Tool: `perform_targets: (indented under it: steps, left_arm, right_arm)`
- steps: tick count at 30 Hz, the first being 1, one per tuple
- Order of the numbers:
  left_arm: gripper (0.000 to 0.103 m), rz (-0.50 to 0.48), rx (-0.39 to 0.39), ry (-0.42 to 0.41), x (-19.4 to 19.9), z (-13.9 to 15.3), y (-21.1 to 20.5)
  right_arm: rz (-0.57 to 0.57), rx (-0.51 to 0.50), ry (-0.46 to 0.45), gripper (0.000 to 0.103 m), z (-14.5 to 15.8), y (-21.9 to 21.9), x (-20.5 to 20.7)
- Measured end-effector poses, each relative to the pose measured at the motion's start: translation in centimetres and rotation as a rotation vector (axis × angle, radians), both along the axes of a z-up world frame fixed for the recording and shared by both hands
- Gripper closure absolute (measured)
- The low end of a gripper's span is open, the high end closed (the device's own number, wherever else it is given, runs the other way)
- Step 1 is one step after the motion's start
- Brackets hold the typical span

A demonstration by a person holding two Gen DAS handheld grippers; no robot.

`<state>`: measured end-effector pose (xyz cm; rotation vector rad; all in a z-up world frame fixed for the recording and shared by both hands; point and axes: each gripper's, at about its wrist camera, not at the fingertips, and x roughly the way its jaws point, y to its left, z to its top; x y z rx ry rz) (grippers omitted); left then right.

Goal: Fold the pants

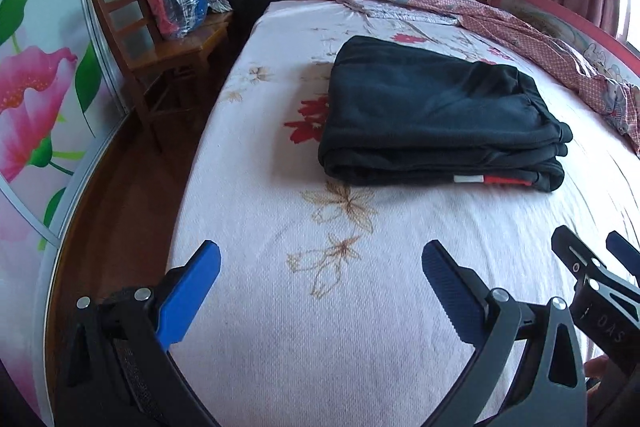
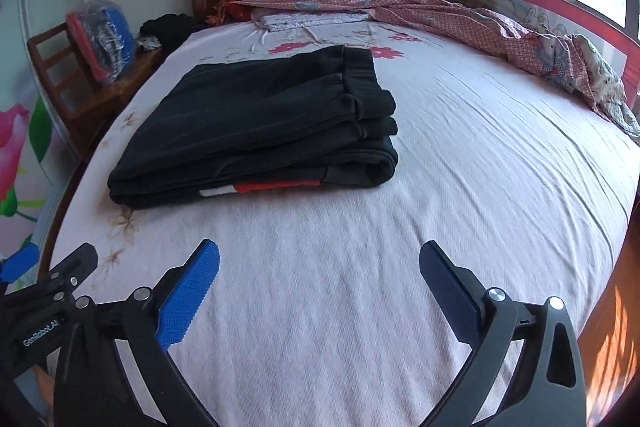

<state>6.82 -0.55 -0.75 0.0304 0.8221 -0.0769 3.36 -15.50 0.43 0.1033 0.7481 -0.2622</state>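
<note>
Both grippers, left gripper (image 1: 320, 263) & right gripper (image 2: 319, 263), hung near bed's (image 2: 460, 163) foot edge, jaws wide, empty. Pants (image 2: 256, 123) lay folded mid-bed, toward its left edge. Folding seemed finished; probably only withdrawing remained.

Dark pants (image 1: 436, 115) (image 2: 260, 123), folded into a compact stack of several layers, lying flat on the bed sheet (image 1: 320, 307) (image 2: 480, 167). Ahead of the left gripper (image 1: 320, 281) and a little to its right; ahead of the right gripper (image 2: 319, 281) and to its left, well apart from both. Fold edges stacked toward the grippers, with a white and red stripe showing along the lowest layer. Elastic cuffs and waistband bunched at the stack's right end.
</note>
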Motion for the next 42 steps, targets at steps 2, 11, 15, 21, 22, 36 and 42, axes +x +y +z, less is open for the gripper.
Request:
perform_targets:
  steps: [2,11,15,21,22,36,42]
  left_arm:
    - [0.002,0.014,-0.008,-0.012,-0.1,0.1,0.2]
    - [0.002,0.005,-0.044,-0.028,-0.2,0.5,0.7]
    - [0.002,-0.01,-0.043,-0.022,-0.2,0.4,0.4]
    - [0.002,-0.025,-0.032,-0.027,-0.3,0.5,0.0]
    - [0.002,-0.026,-0.031,-0.027,-0.4,0.5,0.0]
    - [0.002,-0.039,-0.025,-0.021,-0.8,0.3,-0.4]
    - [0.002,-0.041,-0.025,-0.016,-0.7,0.2,-0.5]
  right_arm:
    - [-0.004,-0.073,-0.015,0.004,0.5,0.7,-0.1]
    - [0.015,-0.005,-0.033,0.004,0.4,0.6,-0.7]
    - [0.033,-0.008,-0.028,0.004,0.3,1.1,-0.6]
    - [0.022,0.011,-0.007,0.004,0.0,0.9,-0.5]
    - [0.02,0.017,-0.003,0.004,-0.1,0.8,-0.5]
    - [0.015,0.046,0.022,0.004,-0.6,0.3,-0.4]
    - [0.013,0.054,0.021,0.004,-0.6,0.1,-0.4]
